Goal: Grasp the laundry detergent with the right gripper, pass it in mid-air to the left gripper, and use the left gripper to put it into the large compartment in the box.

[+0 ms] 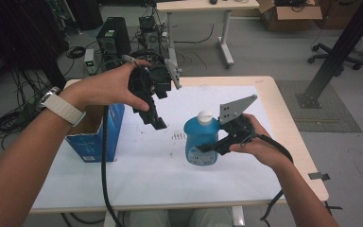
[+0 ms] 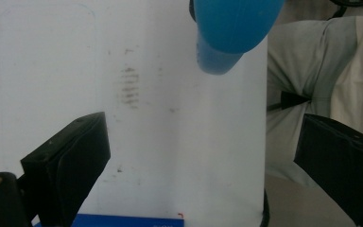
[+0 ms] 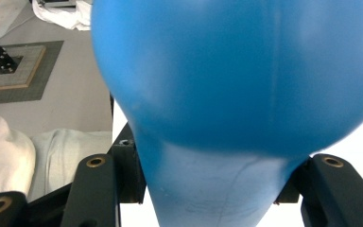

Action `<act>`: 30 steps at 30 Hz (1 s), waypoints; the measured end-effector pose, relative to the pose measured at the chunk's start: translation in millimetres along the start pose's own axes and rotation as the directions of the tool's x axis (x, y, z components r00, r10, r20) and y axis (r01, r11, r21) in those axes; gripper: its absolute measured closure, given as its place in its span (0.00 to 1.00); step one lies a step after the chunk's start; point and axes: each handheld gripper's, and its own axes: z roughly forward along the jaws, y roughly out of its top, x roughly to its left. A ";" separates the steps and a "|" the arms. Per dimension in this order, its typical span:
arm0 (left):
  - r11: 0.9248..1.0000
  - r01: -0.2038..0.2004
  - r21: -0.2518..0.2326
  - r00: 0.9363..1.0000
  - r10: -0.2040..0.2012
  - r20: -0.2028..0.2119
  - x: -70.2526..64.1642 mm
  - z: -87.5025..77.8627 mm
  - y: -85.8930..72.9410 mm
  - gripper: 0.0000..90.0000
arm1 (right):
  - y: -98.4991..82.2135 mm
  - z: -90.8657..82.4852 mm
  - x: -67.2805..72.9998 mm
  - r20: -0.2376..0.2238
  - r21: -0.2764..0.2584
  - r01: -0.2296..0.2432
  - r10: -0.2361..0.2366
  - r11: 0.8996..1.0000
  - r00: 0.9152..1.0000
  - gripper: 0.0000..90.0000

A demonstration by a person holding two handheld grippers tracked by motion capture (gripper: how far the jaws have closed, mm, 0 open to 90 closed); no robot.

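Observation:
A blue bottle (image 1: pixel 199 142) with a white cap (image 1: pixel 204 116) stands upright over the white table top (image 1: pixel 170 175), right of centre. My right gripper (image 1: pixel 211 145) is shut on it from the right; in the right gripper view its black jaws press both sides of the blue body (image 3: pixel 236 71). I cannot tell whether the bottle's base touches the table. My left gripper (image 1: pixel 154 118) hangs in the air up and left of the bottle, pointing down. Its jaws (image 2: pixel 203 156) stand wide open with nothing between them, and the bottle (image 2: pixel 234 28) shows farther off.
An open blue cardboard box (image 1: pixel 97 137) stands at the table's left edge, below my left forearm. Faint dark smudges (image 1: pixel 177 137) mark the white sheet left of the bottle. Behind the table, cables and a computer case (image 1: pixel 113 40) sit on the floor.

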 end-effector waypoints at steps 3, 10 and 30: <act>1.000 -0.005 -0.001 1.000 0.005 -0.004 -4.6 -0.6 -1.7 0.05 | 3.1 4.2 1.1 -0.008 0.003 0.008 -0.008 1.000 1.000 0.49; 1.000 -0.014 -0.003 1.000 0.014 -0.003 -12.5 -2.2 -3.5 0.05 | 12.7 12.6 4.4 -0.027 0.015 0.033 -0.033 0.999 0.999 0.49; 0.999 -0.045 0.017 0.999 0.045 0.020 -36.3 1.5 6.1 0.05 | 28.4 28.1 12.1 -0.063 0.009 0.070 -0.070 0.997 0.996 0.49</act>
